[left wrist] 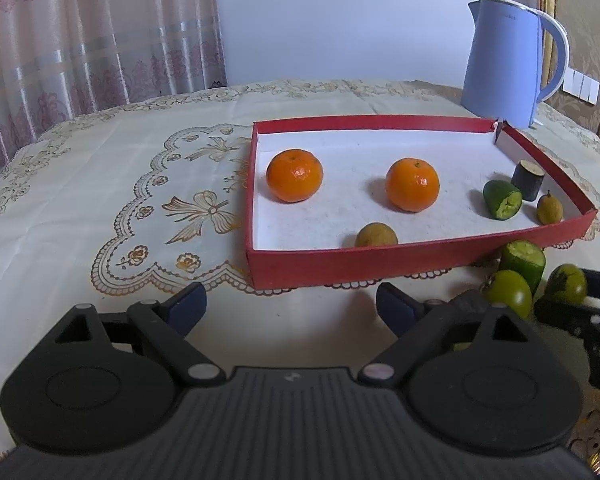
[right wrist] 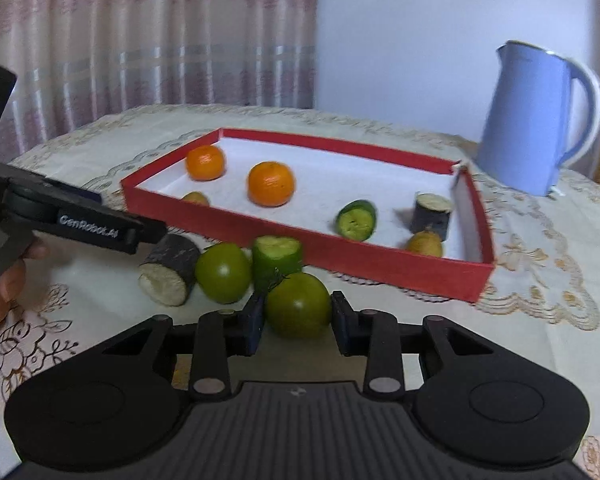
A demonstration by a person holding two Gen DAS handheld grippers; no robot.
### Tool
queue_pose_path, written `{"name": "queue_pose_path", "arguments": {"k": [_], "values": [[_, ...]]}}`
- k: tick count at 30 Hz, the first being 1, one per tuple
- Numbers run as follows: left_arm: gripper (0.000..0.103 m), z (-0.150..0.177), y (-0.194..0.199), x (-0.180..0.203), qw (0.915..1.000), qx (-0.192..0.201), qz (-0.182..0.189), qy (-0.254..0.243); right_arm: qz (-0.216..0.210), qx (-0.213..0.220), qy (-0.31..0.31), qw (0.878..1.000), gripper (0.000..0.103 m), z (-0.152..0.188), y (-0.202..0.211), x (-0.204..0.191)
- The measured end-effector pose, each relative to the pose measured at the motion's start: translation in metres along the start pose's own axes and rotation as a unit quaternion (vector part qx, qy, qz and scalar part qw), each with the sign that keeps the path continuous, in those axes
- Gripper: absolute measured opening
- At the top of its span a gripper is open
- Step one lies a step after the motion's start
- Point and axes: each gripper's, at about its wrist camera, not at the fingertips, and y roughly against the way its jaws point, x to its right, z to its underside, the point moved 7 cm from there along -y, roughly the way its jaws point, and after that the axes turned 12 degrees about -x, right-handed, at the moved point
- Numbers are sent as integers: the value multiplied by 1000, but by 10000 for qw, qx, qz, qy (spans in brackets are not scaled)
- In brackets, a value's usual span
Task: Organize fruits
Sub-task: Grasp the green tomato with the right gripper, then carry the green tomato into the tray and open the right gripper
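My right gripper (right wrist: 298,318) is shut on a green round fruit (right wrist: 298,308) that rests on the tablecloth in front of the red tray (right wrist: 380,256); both pads touch its sides. Just behind lie a second green fruit (right wrist: 224,272), a cucumber piece (right wrist: 277,258) and a dark sugarcane piece (right wrist: 170,272). The tray holds two oranges (left wrist: 294,175) (left wrist: 412,185), two small brown fruits (left wrist: 376,235) (left wrist: 549,209), a cucumber piece (left wrist: 502,200) and a sugarcane piece (left wrist: 528,180). My left gripper (left wrist: 292,304) stands open over bare cloth before the tray's near wall.
A blue kettle (left wrist: 504,60) stands behind the tray's far right corner. The round table has an embroidered cream cloth (left wrist: 120,168), with curtains and a wall behind. A hand (right wrist: 4,292) holds the left gripper beside the sugarcane piece.
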Motion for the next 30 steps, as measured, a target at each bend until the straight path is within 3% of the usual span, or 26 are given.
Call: {"name": "queue_pose_path", "arguments": {"k": [6, 11, 14, 19, 30], "values": [[91, -1, 11, -1, 9995, 230, 216, 56, 590, -73, -243, 9979, 34, 5, 2, 15], [91, 0, 30, 9, 9962, 566, 662, -94, 505, -163, -456, 9975, 34, 8, 1, 24], [92, 3, 35, 18, 9937, 556, 948, -239, 492, -172, -466, 9976, 34, 9, 1, 25], [92, 6, 34, 30, 9945, 568, 741, -464, 507, -164, -470, 9975, 34, 9, 2, 24], [94, 7, 35, 30, 9931, 556, 910, -491, 725, 186, -282, 9968, 34, -14, 17, 26]]}}
